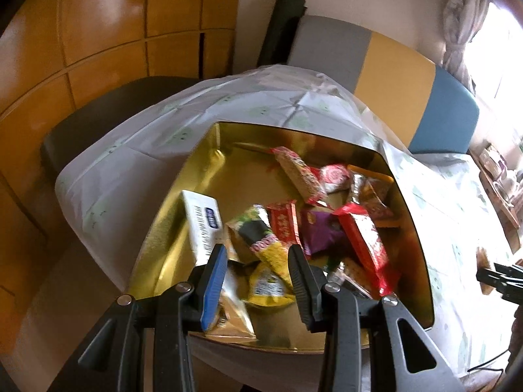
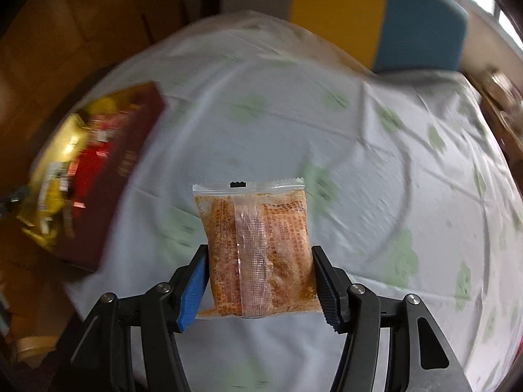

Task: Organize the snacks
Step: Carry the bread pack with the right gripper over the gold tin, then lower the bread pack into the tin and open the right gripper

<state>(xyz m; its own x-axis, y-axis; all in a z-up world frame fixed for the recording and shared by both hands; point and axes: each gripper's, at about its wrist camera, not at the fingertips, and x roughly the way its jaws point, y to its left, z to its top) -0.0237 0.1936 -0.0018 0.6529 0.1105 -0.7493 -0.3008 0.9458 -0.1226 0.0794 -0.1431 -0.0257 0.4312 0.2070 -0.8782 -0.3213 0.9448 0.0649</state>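
An open box (image 1: 209, 170) with a gold lining holds several wrapped snacks: a white bar (image 1: 199, 222), red packets (image 1: 362, 238), a purple one (image 1: 318, 233) and yellow ones (image 1: 271, 254). My left gripper (image 1: 258, 254) hovers just above this pile, open, and its pads press on nothing. In the right wrist view my right gripper (image 2: 260, 258) is shut on a clear packet of orange-brown snack (image 2: 258, 248), held upright above the tablecloth. The same box (image 2: 111, 176) lies blurred at the left, dark red on the outside.
A white tablecloth (image 2: 343, 150) with pale green flowers covers the round table. Behind it stands a chair back (image 1: 389, 75) in grey, yellow and blue. Wooden cabinets (image 1: 98, 32) fill the left. Clutter (image 1: 500, 176) sits at the table's right edge.
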